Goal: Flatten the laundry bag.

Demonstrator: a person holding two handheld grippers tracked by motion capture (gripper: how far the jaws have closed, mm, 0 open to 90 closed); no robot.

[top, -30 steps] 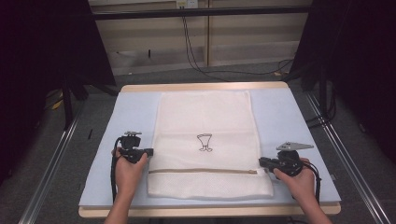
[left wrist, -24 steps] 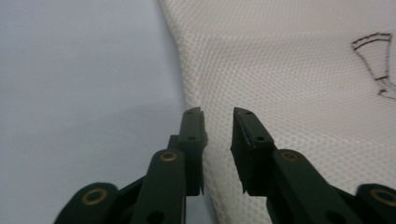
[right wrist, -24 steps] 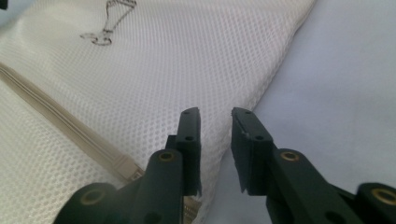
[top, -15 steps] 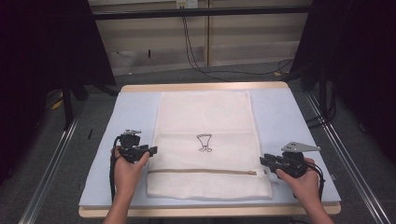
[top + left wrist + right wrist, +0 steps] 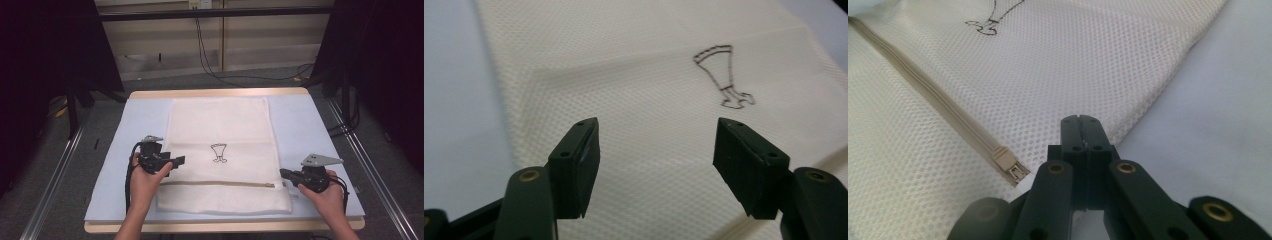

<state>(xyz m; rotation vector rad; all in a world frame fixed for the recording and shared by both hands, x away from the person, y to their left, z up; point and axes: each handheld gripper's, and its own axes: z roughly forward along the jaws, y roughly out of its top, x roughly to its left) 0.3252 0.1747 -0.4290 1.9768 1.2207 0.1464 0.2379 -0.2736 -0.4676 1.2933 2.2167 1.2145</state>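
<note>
Left gripper (image 5: pixel 178 161) up off mesh bag (image 5: pixel 220 130) — fingers newly wide; right gripper (image 5: pixel 283 173) fingers pressed together, empty

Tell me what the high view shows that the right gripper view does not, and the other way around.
High view alone: the whole mesh bag lying flat on the light blue mat, the open left gripper at its left edge, and both of the person's hands. Right gripper view alone: the zipper's end piece close up, the mesh weave, and the right gripper with its jaws pressed together. Both: the bag, its zipper, the drawn emblem and the mat.
</note>
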